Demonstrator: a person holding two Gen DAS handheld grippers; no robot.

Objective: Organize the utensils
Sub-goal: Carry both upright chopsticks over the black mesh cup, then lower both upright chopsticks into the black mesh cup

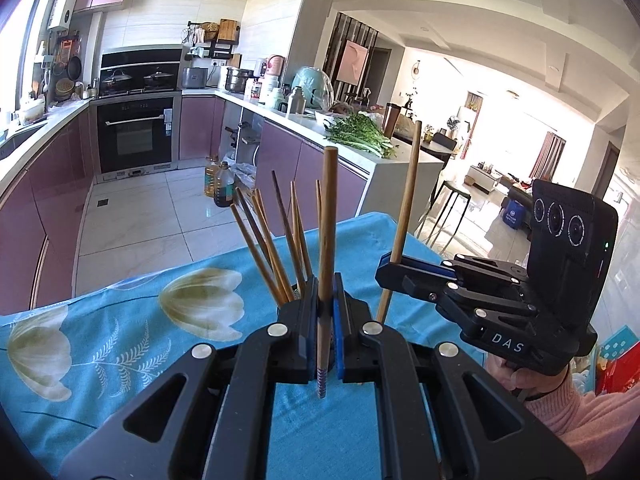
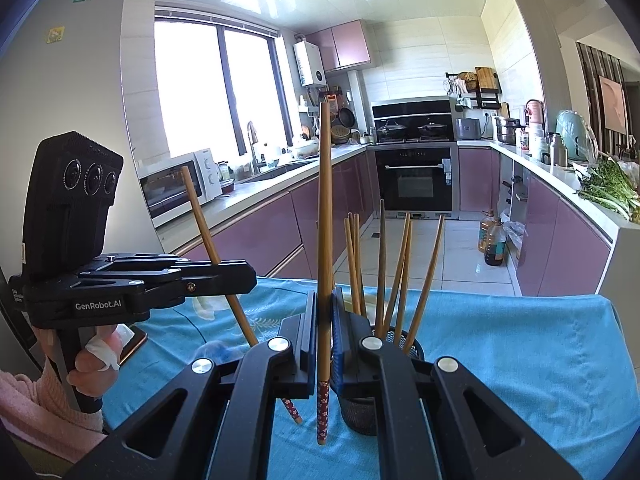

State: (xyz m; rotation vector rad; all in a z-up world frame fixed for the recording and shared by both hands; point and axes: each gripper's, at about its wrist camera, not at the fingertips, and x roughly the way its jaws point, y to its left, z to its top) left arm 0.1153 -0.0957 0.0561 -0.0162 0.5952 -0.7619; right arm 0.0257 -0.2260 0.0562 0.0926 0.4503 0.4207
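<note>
A blue flowered tablecloth [image 1: 120,344] covers the table at the edge of a kitchen with mauve cabinets [image 2: 560,240]. On it stands a dark mesh holder [image 2: 362,412] with a fan of bamboo chopsticks [image 2: 394,276] leaning outward, their tips upward. Two hand-held grippers point slightly downward over the cloth, side by side. The left gripper [image 1: 327,300], gripped by a hand [image 2: 94,364] in a pink sleeve [image 2: 36,412], has its jaws pinched tight on one chopstick [image 1: 329,216] that stands nearly upright, patterned end [image 1: 321,384] down just above the cloth, right beside the holder. The right gripper [image 2: 323,312] is likewise clamped on a second chopstick [image 2: 325,200], its long axis close to vertical, floral end [image 2: 322,416] hanging below the fingers, next to the holder's rim.
</note>
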